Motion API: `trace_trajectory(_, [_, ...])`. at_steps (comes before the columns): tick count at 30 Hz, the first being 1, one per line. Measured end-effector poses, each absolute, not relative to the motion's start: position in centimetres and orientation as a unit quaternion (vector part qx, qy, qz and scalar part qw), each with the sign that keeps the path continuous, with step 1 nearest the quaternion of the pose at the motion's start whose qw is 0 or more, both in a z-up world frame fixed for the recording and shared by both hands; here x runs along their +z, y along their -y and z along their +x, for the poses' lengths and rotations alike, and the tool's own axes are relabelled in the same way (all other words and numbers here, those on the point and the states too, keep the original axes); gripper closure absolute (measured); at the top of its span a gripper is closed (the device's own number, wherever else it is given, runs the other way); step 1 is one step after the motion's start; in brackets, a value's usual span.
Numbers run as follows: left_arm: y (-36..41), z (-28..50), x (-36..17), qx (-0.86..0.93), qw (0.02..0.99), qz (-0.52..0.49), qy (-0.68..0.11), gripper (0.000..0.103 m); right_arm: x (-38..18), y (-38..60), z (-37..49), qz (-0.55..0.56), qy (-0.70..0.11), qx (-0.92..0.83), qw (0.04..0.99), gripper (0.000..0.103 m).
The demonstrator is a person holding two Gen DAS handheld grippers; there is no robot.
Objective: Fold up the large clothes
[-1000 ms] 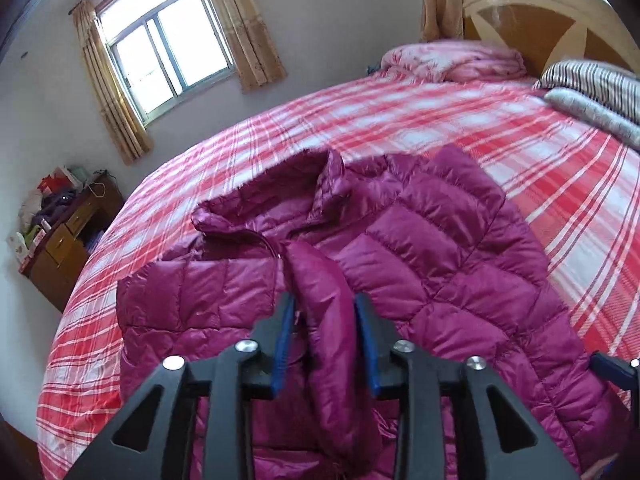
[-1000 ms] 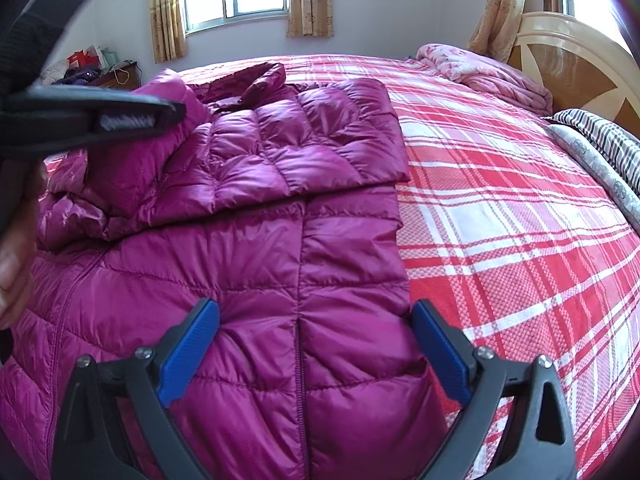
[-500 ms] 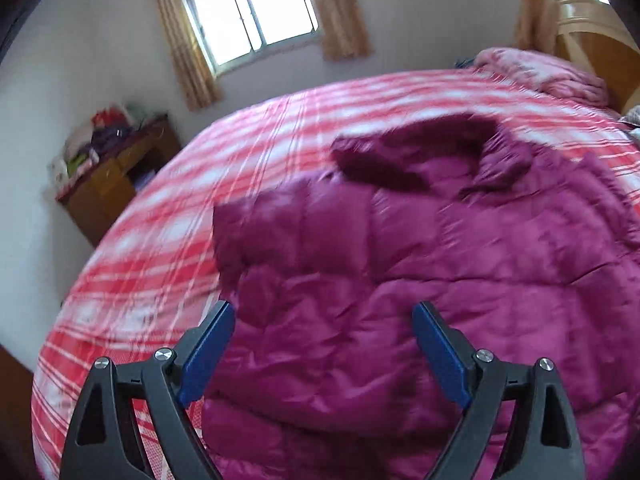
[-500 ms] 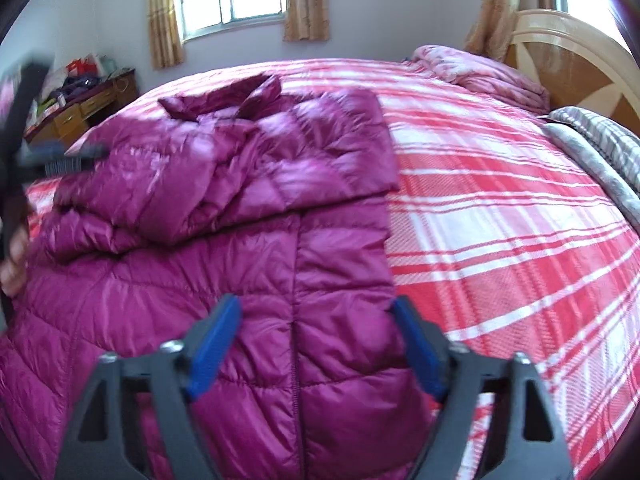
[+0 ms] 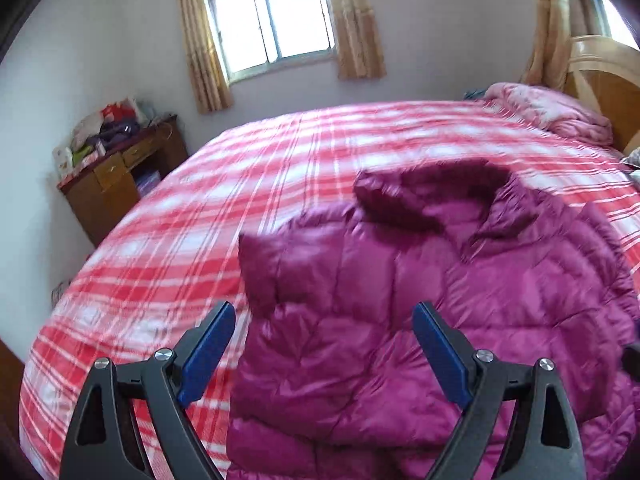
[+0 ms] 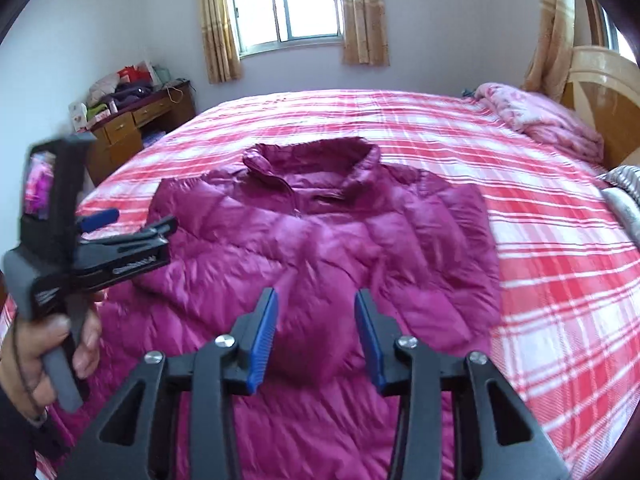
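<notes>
Right hand-held gripper (image 6: 316,336) is closing, jaws about halfway in, with a puffed ridge of the jacket (image 6: 328,240) bunched between the pads; can't tell whether they're pressing on fabric yet. It's aiming at the lower middle of the jacket front, probably to pinch the hem side and bring it up toward the collar (image 6: 312,156).

Left hand-held gripper (image 5: 324,354) is hanging wide open, holding nothing, just over the jacket's left edge. In the right wrist view it's sitting at the left side (image 6: 132,232), gripped by a hand (image 6: 48,360), clear of the fabric. Likely staying out of the way, or lining up for that corner.

Jacket is lying face up on the bed (image 6: 560,280), collar toward the window (image 6: 288,4), both sleeves apparently folded in over the chest, which is why the outline is reading as a compact block. Judging by that, the sleeve folds are done and the lengthwise fold is next.
</notes>
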State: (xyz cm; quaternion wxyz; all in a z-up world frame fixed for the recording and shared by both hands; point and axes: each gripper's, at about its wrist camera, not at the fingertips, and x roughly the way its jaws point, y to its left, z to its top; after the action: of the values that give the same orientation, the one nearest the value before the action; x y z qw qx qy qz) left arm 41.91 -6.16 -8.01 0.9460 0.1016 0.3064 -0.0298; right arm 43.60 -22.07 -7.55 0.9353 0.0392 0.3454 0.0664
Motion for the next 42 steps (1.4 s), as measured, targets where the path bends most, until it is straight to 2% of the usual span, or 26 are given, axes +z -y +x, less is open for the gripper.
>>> trace_trajectory(2, [6.9,42.5,-8.3,-0.038,0.944,0.114,-0.308,0.012,-8.4,21.7,44.7,0.045,-0.353,0.068,0.932,0.06])
trace_trajectory(9, [6.0,46.0,-14.5,-0.018,0.915,0.101,-0.391,0.012,-12.3,21.4,46.4,0.042,-0.388,0.054,0.919,0.06])
trace_trajectory(22, [4.6,47.3,-15.5,-0.033,0.903,0.064,-0.423,0.008,-14.0,20.8,46.5,0.014,-0.392,0.039,0.919,0.06])
trace_trajectory(29, [3.4,46.0,-12.1,-0.042,0.927,0.057,-0.368,0.008,-14.1,20.7,46.3,0.013,-0.386,0.036,0.922,0.06])
trace_trajectory(33, [3.1,47.3,-10.4,-0.079,0.924,0.025,-0.372,0.008,-14.1,20.4,46.2,0.008,-0.384,0.033,0.923,0.06])
trace_trajectory(39, [2.6,50.2,-14.7,-0.044,0.9,0.026,-0.434,0.008,-14.1,20.6,46.2,0.015,-0.382,0.035,0.923,0.06])
trace_trajectory(42, [1.9,50.1,-15.3,-0.05,0.897,0.003,-0.439,0.008,-14.1,20.5,46.2,0.01,-0.382,0.033,0.923,0.06])
